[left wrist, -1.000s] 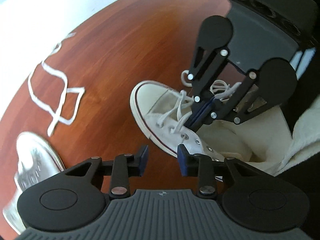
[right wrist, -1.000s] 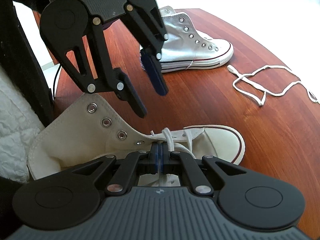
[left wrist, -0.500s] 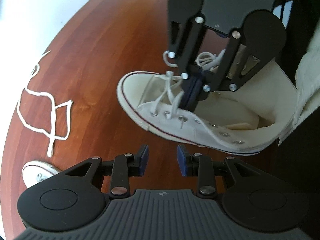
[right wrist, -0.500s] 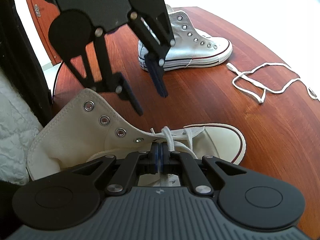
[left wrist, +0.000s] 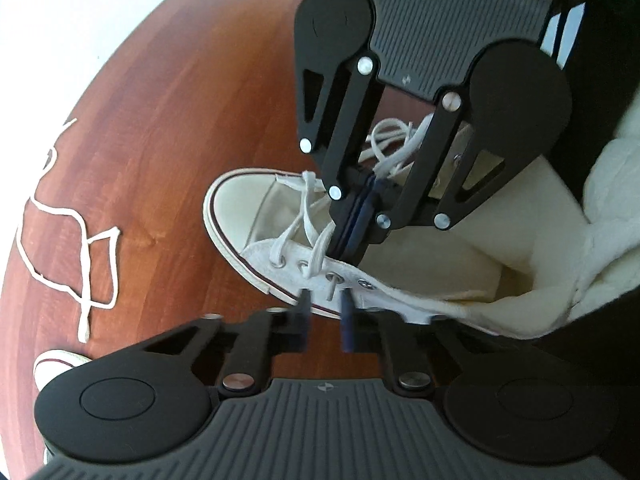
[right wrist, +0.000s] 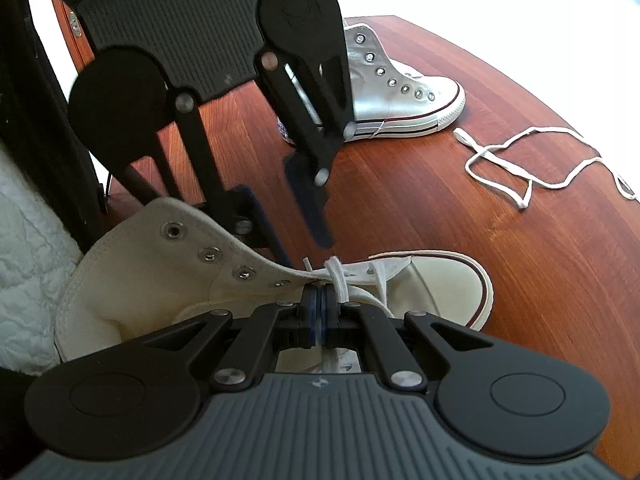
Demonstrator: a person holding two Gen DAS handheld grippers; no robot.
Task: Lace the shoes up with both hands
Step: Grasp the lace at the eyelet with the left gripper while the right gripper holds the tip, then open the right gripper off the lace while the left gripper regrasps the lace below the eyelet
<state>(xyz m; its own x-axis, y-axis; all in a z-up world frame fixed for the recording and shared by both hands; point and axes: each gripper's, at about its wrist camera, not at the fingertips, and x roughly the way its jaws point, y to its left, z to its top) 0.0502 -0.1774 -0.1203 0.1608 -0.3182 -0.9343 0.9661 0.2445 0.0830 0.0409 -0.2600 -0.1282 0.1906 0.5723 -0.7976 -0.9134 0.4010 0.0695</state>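
**Work piece.** The cream high-top sneaker [left wrist: 440, 264] [right wrist: 140, 268] lies on its sole directly beneath both sets of my fingers. Its toe cap points away from my right fingers and its open collar is toward me. The shoelace [left wrist: 308, 208] [right wrist: 338, 276] is threaded through the eyelets nearest the toe only. The upper eyelets are bare metal rings.

**Right gripper** [right wrist: 320, 312] [left wrist: 354, 232]. My right fingers are clenched, pad against pad, over the tongue, just behind the last laced crossing. They grip the shoelace: a pale strip shows between the pads, and slack loops of it lie beyond them toward the far side of the collar.

**Left gripper** [left wrist: 325, 312] [right wrist: 306, 250]. My left fingers point steeply down at the sneaker's side, across from the right pair. Their jaws are closing, and a gap is visible between the blurred blue pads. In the left wrist view the third eyelet and its short run of lace sit in that gap. The pads are not yet pressing on anything, and whether they touch the canvas cannot be told.

**Surroundings.** The red-brown wooden table [left wrist: 180, 140] [right wrist: 440, 208] carries everything. A loose white lace [left wrist: 84, 264] [right wrist: 520, 164] lies tangled beyond the toe cap, well apart from my fingers. A second, unlaced white sneaker [right wrist: 400, 100] [left wrist: 56, 364] stands beyond my left fingers. White quilted fabric [right wrist: 28, 260] [left wrist: 608, 208] borders the collar end.
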